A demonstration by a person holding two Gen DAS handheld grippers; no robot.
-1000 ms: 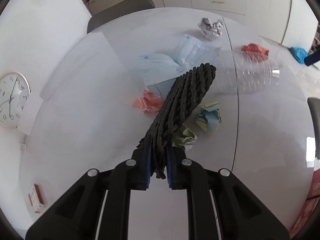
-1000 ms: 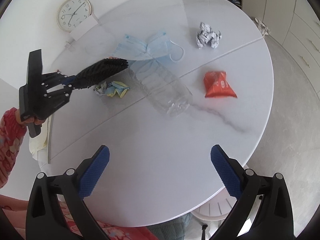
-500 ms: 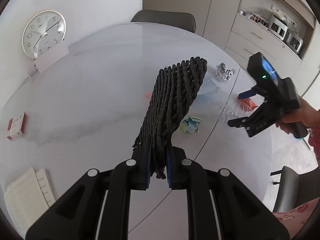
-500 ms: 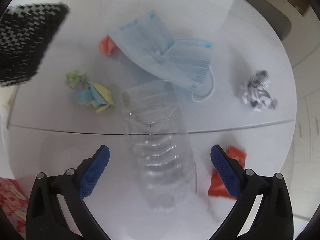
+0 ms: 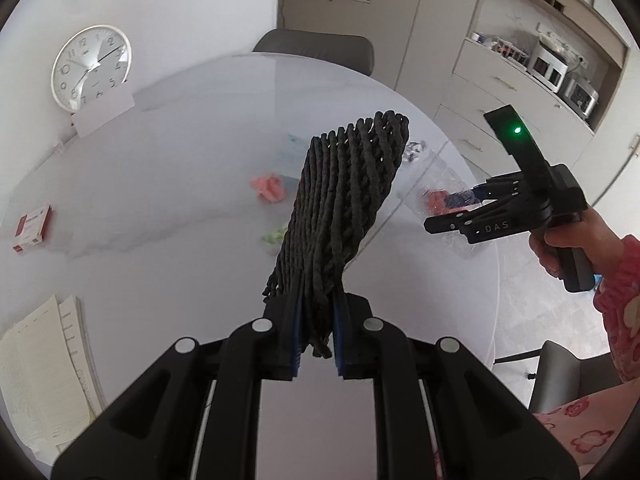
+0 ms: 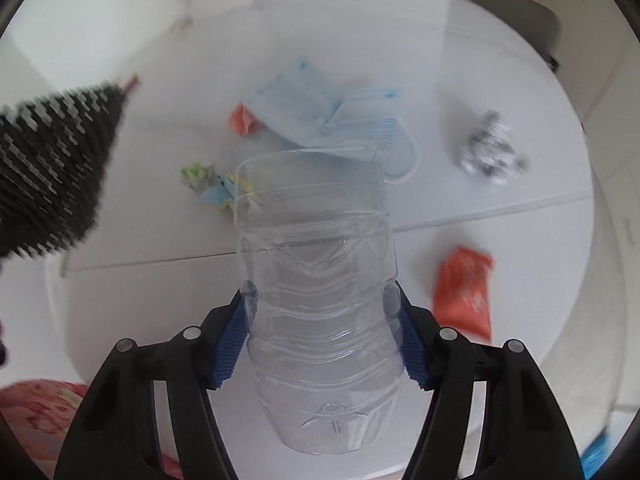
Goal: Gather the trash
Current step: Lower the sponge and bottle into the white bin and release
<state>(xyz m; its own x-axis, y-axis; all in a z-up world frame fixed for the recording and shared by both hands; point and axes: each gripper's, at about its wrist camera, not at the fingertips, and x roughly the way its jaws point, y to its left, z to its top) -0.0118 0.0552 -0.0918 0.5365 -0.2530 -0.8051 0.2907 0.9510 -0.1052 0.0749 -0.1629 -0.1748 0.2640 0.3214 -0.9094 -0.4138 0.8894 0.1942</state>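
Note:
My left gripper [image 5: 316, 312] is shut on a black woven net bag [image 5: 344, 200] and holds it up above the round white table [image 5: 160, 168]. A clear plastic bottle [image 6: 316, 232] lies between the blue pads of my right gripper [image 6: 322, 320]. Its jaws are closing and the pads touch the bottle's ribbed sides. Loose trash lies beyond it: blue face masks [image 6: 320, 116], a grey crumpled ball [image 6: 490, 148], a red packet [image 6: 464, 288], an orange paper wad [image 6: 240, 120], and green [image 6: 196, 174] and blue-yellow [image 6: 218, 194] wads. The bag [image 6: 52, 168] shows blurred at the left.
A wall clock [image 5: 90, 66] leans at the table's far left. A small red box [image 5: 32, 228] and printed sheets [image 5: 40, 372] lie near the left edge. A grey chair [image 5: 316, 46] stands behind the table, cabinets to the right.
My right gripper has dropped over the bottle and its wide jaws have come in onto its sides. The left gripper has risen and rolled, carrying the bag.

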